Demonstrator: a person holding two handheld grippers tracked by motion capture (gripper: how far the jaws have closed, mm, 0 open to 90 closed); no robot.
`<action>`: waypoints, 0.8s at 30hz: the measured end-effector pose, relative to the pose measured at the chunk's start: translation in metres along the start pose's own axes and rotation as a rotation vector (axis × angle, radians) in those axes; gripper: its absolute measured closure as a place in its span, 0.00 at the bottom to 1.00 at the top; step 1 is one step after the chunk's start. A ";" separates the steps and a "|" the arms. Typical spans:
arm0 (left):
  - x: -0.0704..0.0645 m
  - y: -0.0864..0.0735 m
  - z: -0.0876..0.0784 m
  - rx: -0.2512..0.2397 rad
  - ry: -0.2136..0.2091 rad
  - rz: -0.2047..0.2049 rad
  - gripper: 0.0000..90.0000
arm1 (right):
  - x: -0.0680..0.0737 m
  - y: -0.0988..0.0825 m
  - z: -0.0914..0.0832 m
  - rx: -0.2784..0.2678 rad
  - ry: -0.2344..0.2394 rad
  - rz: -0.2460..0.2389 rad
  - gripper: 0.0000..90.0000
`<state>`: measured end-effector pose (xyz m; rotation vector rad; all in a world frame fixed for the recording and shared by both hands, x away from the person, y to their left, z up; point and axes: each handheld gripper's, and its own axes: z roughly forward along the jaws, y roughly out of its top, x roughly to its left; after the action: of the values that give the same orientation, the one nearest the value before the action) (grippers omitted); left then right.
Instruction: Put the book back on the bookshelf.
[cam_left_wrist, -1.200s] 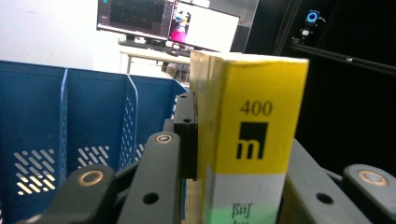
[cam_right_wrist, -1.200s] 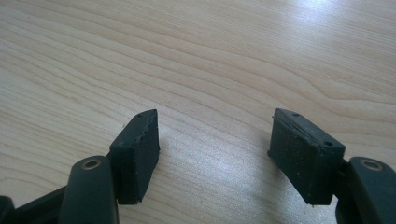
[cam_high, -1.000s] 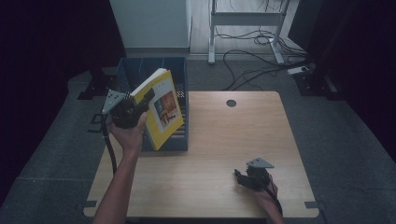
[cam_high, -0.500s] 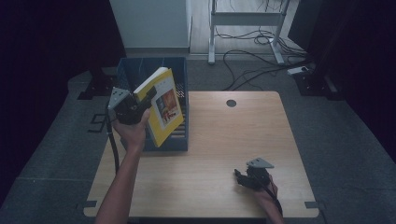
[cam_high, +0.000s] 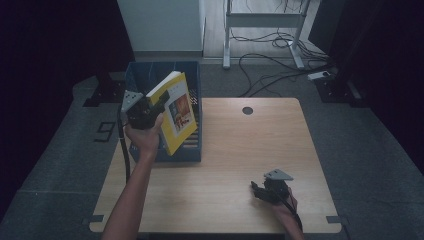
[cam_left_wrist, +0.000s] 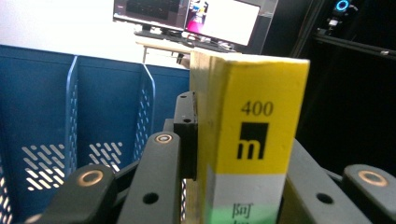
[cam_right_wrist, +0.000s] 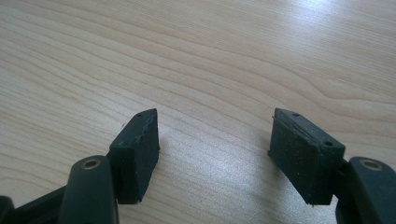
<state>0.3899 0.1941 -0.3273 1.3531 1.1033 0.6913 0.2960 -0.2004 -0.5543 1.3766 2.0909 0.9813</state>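
Observation:
A thick yellow book (cam_high: 177, 112) is tilted above the blue file rack (cam_high: 165, 66) at the table's left rear. My left gripper (cam_high: 156, 106) is shut on the book near its spine. In the left gripper view the yellow spine (cam_left_wrist: 254, 121) stands upright between the jaws, and one pad (cam_left_wrist: 187, 135) presses its left side. The rack's dividers (cam_left_wrist: 70, 102) show behind it. My right gripper (cam_high: 256, 189) rests on the wooden table (cam_high: 240, 150) near the front right. It is open, and bare wood (cam_right_wrist: 187, 56) lies between its two pads (cam_right_wrist: 140, 149).
The rack has several upright slots and sits at the table's left edge. A round cable hole (cam_high: 247, 110) is at the back of the tabletop. Cables and a desk frame (cam_high: 260, 20) lie on the floor beyond. Monitors (cam_left_wrist: 187, 14) glow behind the rack.
My left hand has carried the book slightly to the right and a little lower over the rack. The right gripper has stayed in place.

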 end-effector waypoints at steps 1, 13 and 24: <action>0.000 0.000 0.002 0.000 0.005 0.001 0.83 | 0.000 0.000 0.000 0.000 0.000 0.000 0.36; 0.000 -0.007 0.022 0.012 0.043 0.021 0.83 | 0.000 0.000 0.000 -0.002 0.001 0.004 0.36; -0.002 -0.010 0.034 0.036 0.053 0.027 0.84 | 0.000 0.000 0.000 -0.001 0.000 0.003 0.36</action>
<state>0.4174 0.1770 -0.3407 1.3889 1.1461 0.7340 0.2956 -0.2003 -0.5544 1.3799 2.0881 0.9834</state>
